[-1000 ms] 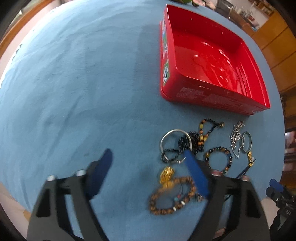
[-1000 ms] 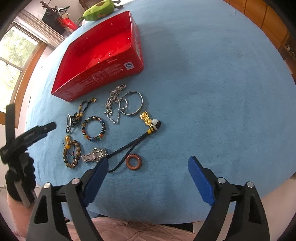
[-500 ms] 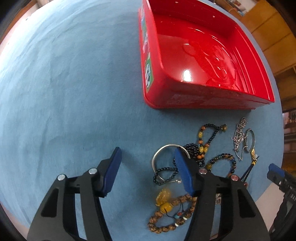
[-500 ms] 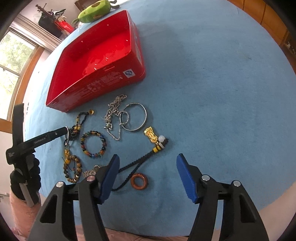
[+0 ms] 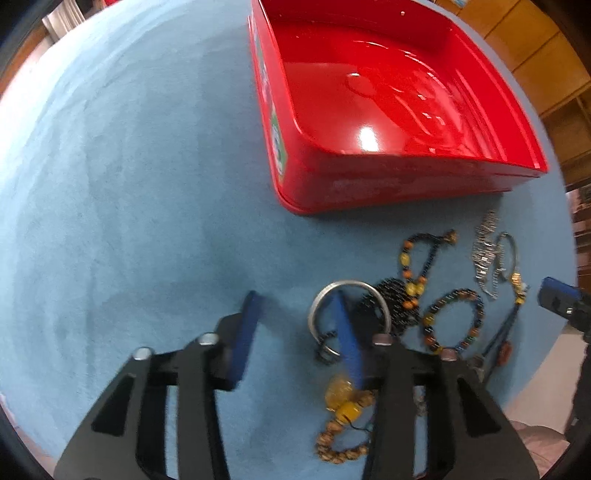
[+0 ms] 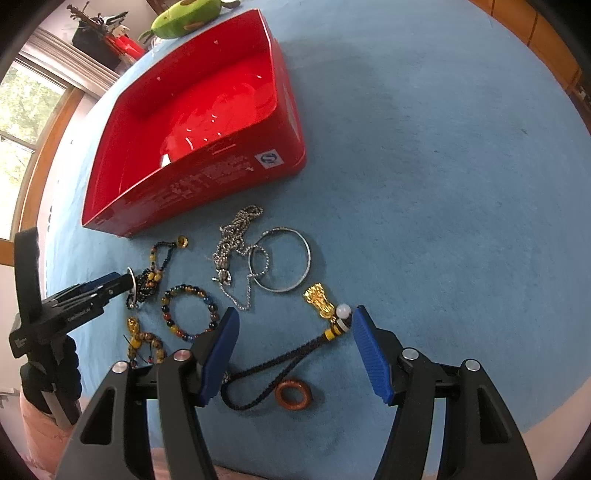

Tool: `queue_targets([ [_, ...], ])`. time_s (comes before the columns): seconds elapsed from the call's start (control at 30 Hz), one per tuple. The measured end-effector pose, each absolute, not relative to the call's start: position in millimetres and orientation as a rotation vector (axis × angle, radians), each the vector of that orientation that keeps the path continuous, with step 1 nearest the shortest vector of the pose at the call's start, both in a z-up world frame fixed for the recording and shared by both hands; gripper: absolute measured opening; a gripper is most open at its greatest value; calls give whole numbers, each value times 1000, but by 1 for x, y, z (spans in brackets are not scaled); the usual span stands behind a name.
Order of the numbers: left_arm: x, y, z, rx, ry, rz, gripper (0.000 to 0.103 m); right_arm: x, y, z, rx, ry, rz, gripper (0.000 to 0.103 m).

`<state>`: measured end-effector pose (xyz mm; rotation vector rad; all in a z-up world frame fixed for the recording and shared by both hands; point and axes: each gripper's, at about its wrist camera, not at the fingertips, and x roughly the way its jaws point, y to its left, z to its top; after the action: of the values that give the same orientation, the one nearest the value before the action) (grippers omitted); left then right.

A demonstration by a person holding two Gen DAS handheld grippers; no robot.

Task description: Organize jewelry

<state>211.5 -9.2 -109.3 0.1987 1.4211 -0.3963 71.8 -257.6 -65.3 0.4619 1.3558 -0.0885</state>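
Note:
An empty red tin box (image 5: 388,110) (image 6: 192,147) sits on the blue cloth. Several jewelry pieces lie in front of it. My left gripper (image 5: 295,325) is open, low over the cloth; its right finger (image 5: 347,339) reaches inside a silver bangle (image 5: 325,295) next to black beads (image 5: 395,299). My right gripper (image 6: 291,332) is open, its fingers either side of a gold charm (image 6: 319,297) on a black cord (image 6: 280,362). A thin silver bangle (image 6: 284,258), silver chain (image 6: 232,243), multicolour bead bracelet (image 6: 188,310) and brown ring (image 6: 293,395) lie nearby.
A brown bead bracelet with a yellow charm (image 5: 343,406) lies at the near table edge. A green plush toy (image 6: 184,14) sits behind the box. The blue cloth (image 6: 443,166) stretches wide to the right of the box.
Both grippers have moved forward and down toward the jewelry. The left jaws have narrowed and its right finger has entered the silver bangle. The right gripper has closed in around the gold charm.

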Motion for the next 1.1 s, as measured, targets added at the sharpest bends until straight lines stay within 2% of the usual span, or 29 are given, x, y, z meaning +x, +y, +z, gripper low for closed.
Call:
queue_targets([
  [0.17, 217, -22, -111, 263, 1393, -348, 24, 84, -252, -66, 459, 1357, -79, 64],
  [0.2, 218, -22, -110, 247, 1393, -339, 10, 86, -251, -65, 457, 1356, -79, 64],
  [0.23, 220, -21, -107, 214, 1398, -330, 3, 88, -251, -64, 456, 1354, -78, 64],
  [0.3, 228, -8, -107, 111, 1424, -320, 2, 91, -252, -65, 457, 1354, -78, 63],
  [0.47, 235, 19, -92, -28, 1414, -332, 2, 93, -254, -69, 469, 1361, -65, 53],
  [0.63, 232, 38, -75, -76, 1397, -314, 2, 93, -255, -74, 481, 1366, -33, 46],
  [0.8, 230, 57, -68, -126, 1400, -308, 2, 93, -257, -76, 500, 1370, -20, 45],
  [0.97, 217, 63, -88, -123, 1430, -285, 2, 92, -267, -86, 491, 1378, -44, 44],
  [1.03, 215, 68, -99, -121, 1452, -264, 2, 93, -270, -93, 492, 1393, -45, 38],
  [1.1, 215, 70, -109, -125, 1467, -253, 4, 95, -272, -98, 495, 1389, -31, 37],
])
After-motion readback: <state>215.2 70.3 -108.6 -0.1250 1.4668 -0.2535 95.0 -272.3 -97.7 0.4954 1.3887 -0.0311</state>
